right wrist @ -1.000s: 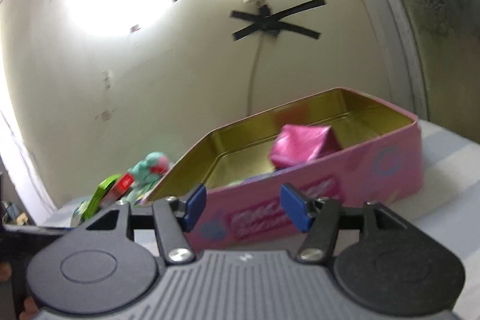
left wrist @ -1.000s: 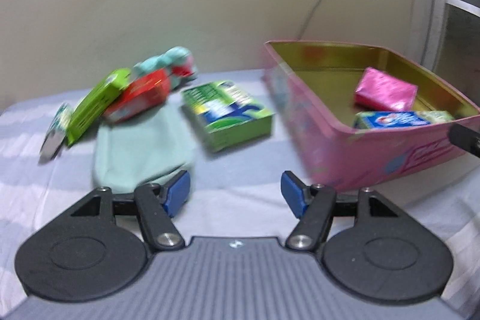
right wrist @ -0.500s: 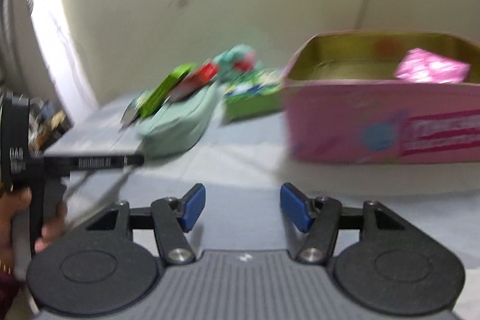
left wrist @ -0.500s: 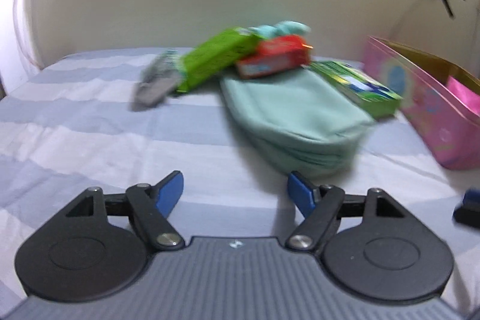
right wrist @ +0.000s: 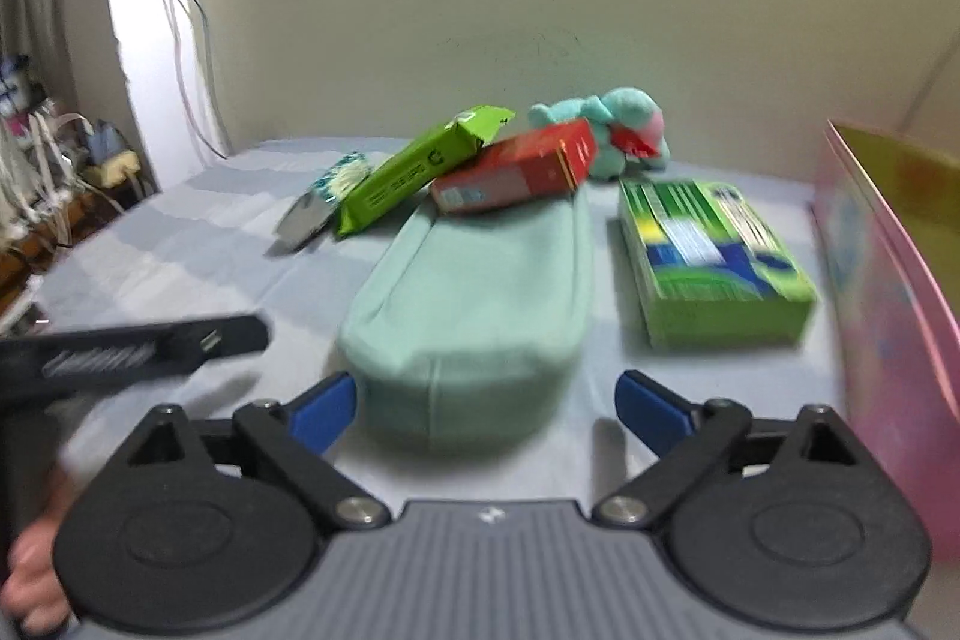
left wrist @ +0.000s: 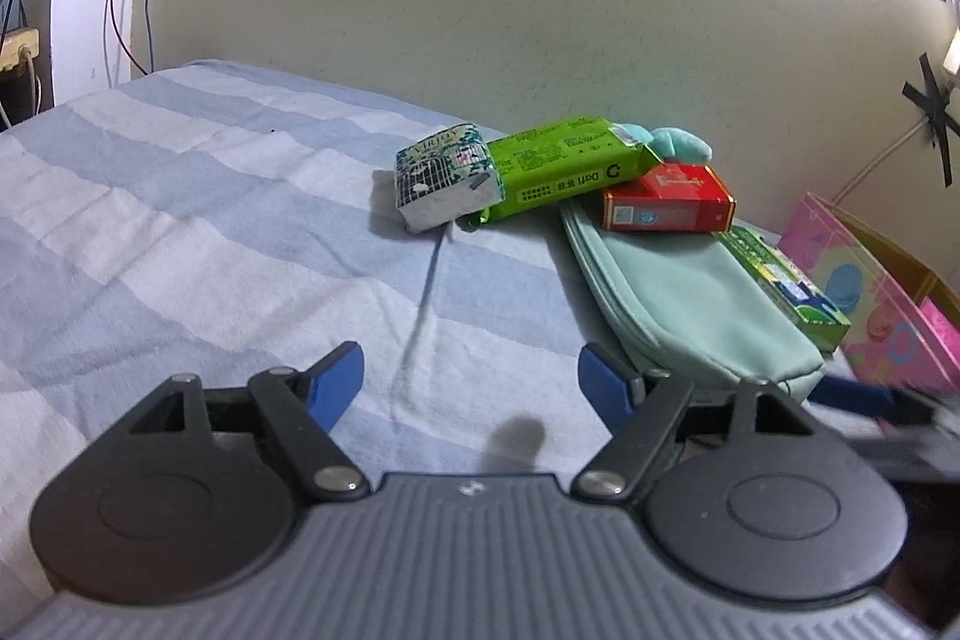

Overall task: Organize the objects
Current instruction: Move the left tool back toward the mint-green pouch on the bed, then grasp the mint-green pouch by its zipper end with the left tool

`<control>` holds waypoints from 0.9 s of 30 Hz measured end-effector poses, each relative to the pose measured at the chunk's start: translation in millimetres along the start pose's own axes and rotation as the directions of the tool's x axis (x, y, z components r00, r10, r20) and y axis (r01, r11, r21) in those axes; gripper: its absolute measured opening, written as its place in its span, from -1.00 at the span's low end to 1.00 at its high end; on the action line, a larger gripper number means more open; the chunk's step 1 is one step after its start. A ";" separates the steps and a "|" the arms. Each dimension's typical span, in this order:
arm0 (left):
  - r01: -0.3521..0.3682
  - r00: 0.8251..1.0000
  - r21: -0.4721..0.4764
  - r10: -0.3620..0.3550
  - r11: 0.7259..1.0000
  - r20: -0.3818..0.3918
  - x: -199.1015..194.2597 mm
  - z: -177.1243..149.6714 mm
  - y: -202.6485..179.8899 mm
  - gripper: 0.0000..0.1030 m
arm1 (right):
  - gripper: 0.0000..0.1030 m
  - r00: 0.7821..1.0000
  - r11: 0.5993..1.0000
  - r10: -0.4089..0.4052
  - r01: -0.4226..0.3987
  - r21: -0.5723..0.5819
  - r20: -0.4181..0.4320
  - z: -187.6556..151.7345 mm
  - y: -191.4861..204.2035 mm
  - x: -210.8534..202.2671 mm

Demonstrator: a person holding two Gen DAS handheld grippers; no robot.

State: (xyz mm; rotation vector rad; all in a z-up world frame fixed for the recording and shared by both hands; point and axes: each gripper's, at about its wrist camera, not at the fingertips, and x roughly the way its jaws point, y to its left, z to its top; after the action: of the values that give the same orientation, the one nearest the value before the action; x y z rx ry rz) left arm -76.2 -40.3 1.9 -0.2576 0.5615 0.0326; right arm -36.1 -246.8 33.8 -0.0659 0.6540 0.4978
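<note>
L gripper [left wrist: 471,379] jaws opening, nothing btwn, over striped sheet [left wrist: 180,220]. Tissue pack [left wrist: 445,176], green pack [left wrist: 564,172], red box [left wrist: 669,199] piled far on teal pouch [right wrist: 480,280]. R gripper [right wrist: 486,409] jaws opening wide at pouch's near end, pads not touching. Green box [right wrist: 714,262] right, pink tin [right wrist: 888,280] far right.

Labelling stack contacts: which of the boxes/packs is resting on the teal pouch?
The red box. Its near end lies on the far end of the teal pouch. The lime-green pack leans beside it; the green-and-blue box lies flat on the sheet.
</note>
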 end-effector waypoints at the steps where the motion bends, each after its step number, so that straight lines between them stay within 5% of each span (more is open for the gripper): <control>1: 0.005 1.000 -0.007 -0.005 1.000 0.001 1.5 0.4 1.4 0.51 | 0.92 1.000 1.000 0.003 -0.003 -0.015 -0.008 4.4 3.5 8.3; 9: 0.017 1.000 -0.033 -0.017 0.999 0.008 3.0 1.0 6.3 0.62 | 0.64 0.999 0.999 0.022 -0.023 -0.033 -0.026 3.3 8.0 11.8; 16: 0.116 0.993 -0.025 -0.115 0.993 0.040 -9.3 0.0 3.2 0.58 | 0.65 0.991 0.986 0.125 -0.128 -0.104 -0.041 -47.6 -4.9 -64.8; 19: 0.297 0.955 -0.060 -0.295 0.953 0.028 -24.3 2.5 -12.5 0.46 | 0.66 0.991 0.982 0.133 -0.136 -0.130 -0.032 -62.7 -8.9 -84.4; 22: 0.412 0.911 0.036 -0.412 0.910 -0.021 -36.8 3.5 -50.9 0.29 | 0.67 0.989 0.983 0.144 -0.145 -0.112 -0.019 -63.9 -11.3 -85.3; 25: 0.498 0.866 0.120 -0.485 0.859 -0.117 -39.9 -1.4 -82.9 0.28 | 0.67 0.988 0.983 0.154 -0.155 -0.098 -0.014 -62.4 -13.1 -84.6; 27: 0.513 0.853 0.150 -0.482 0.845 -0.202 -29.1 -5.3 -99.8 0.28 | 0.67 0.987 0.983 0.161 -0.161 -0.088 -0.010 -65.3 -13.7 -85.6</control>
State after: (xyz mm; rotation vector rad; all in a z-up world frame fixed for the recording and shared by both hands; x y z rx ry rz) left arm -93.5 -137.0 36.2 -0.2058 0.6355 -0.5564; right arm -125.1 -308.9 31.8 -0.0983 0.6432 0.6830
